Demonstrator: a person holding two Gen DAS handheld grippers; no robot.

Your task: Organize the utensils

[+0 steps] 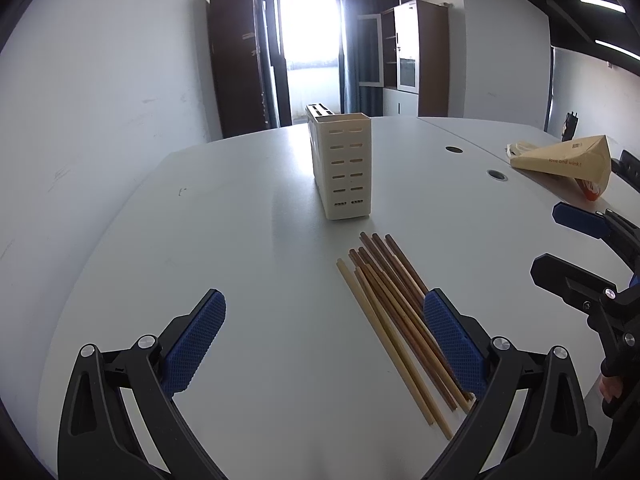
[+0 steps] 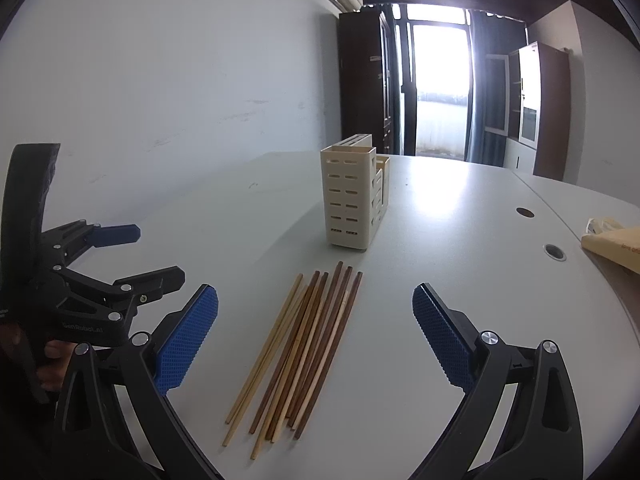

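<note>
Several wooden chopsticks, light and dark brown, lie in a loose bundle on the white table. Behind them stands an upright cream slotted utensil holder. My left gripper is open above the table, its right finger beside the bundle's near end. My right gripper is open, its fingers spread on either side of the bundle and above it. Each gripper appears in the other's view, the right gripper at the right edge and the left gripper at the left edge, both open and empty.
A tan paper bag lies at the table's right side, near two round cable holes. A white wall runs along the left. Dark cabinets and a bright doorway stand beyond the table's far edge.
</note>
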